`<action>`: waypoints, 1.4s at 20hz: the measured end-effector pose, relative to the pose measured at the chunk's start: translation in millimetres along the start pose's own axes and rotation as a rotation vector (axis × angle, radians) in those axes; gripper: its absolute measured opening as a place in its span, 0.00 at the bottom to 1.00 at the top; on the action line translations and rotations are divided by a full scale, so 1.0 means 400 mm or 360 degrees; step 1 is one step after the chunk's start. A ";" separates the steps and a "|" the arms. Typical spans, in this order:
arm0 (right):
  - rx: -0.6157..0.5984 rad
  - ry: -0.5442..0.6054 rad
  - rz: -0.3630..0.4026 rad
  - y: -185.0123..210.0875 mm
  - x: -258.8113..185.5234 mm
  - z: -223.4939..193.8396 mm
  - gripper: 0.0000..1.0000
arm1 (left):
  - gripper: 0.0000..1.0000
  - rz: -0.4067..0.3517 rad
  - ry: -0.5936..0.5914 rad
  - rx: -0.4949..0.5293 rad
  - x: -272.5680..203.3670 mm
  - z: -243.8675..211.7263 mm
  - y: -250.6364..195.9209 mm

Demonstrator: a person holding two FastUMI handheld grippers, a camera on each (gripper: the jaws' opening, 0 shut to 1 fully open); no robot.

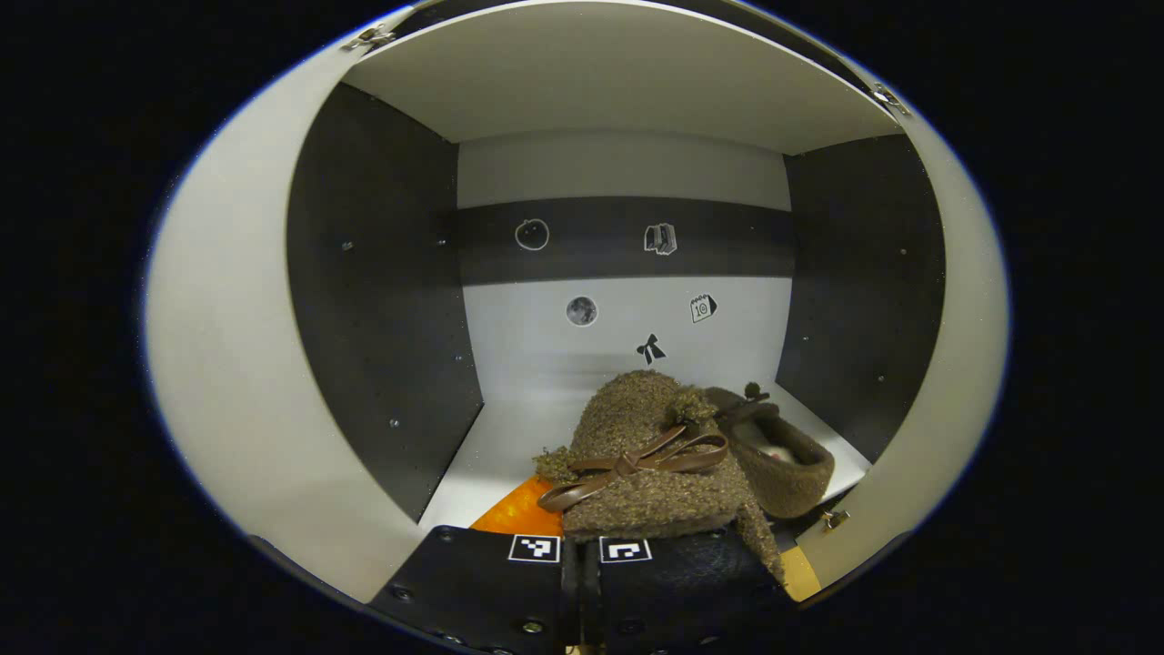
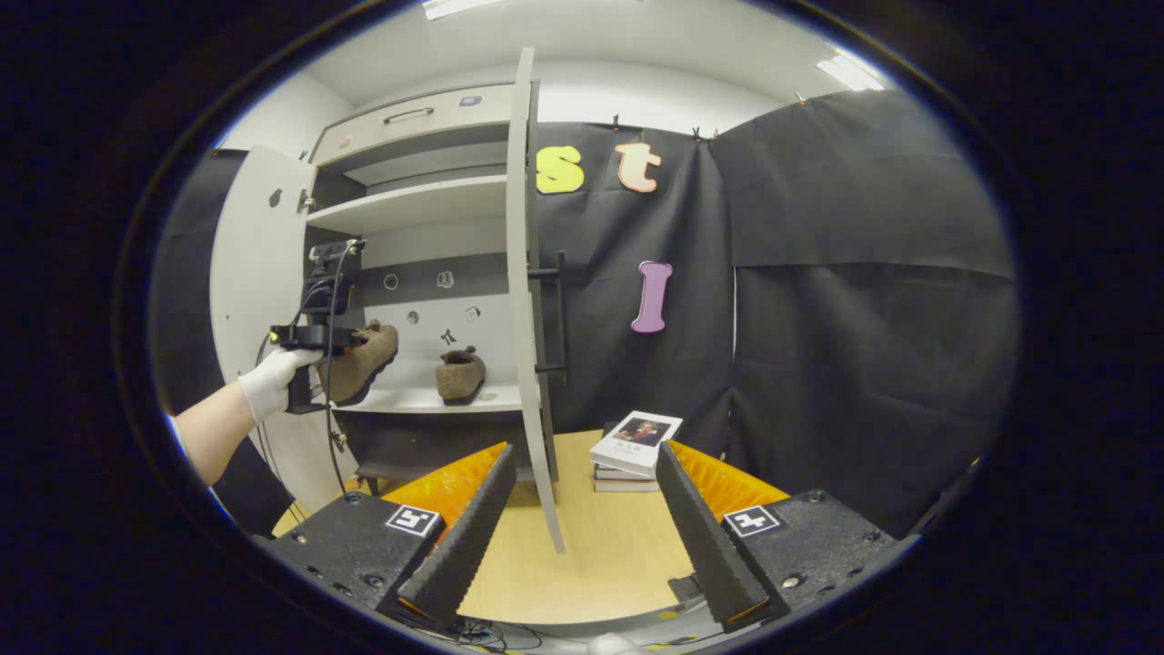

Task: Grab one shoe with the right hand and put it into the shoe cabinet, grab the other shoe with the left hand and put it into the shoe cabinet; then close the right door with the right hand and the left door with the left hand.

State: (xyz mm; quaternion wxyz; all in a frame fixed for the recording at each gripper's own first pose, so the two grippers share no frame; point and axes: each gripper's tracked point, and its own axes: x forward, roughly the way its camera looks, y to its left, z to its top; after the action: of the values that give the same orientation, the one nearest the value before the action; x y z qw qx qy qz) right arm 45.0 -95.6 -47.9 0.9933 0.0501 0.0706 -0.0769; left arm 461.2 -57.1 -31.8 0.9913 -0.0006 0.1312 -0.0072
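Observation:
A brown fuzzy shoe with a leather bow (image 1: 637,464) is held at its heel by my left gripper (image 1: 579,546), which is shut on it, just inside the open shoe cabinet. The right gripper view has the same held shoe (image 2: 364,359) tilted slightly above the white shelf's (image 2: 427,400) front left part, with the left gripper (image 2: 329,364) in a white-gloved hand (image 2: 271,382). The other shoe (image 1: 782,455) (image 2: 459,373) rests on the shelf to the right. My right gripper (image 2: 582,537) is open over the wooden table, holding nothing.
Both cabinet doors stand open: the left door (image 2: 250,273) behind the gloved hand, the right door (image 2: 532,300) edge-on with a black handle (image 2: 556,309). A stack of books (image 2: 637,446) lies on the table (image 2: 591,546) by the black cloth wall. Another shelf (image 2: 409,205) sits higher up.

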 end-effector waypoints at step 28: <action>-0.0048 0.0088 -0.0146 -0.114 -0.014 -0.041 0.99 | 0.61 0.0153 0.0414 0.0234 0.297 -0.151 0.057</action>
State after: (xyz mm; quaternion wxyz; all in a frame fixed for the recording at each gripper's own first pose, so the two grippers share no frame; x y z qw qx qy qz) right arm 29.9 -137.7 -67.4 0.9870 0.0341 0.1015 -0.1200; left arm 560.3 -36.0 -121.1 0.9626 0.0791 0.2573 0.0306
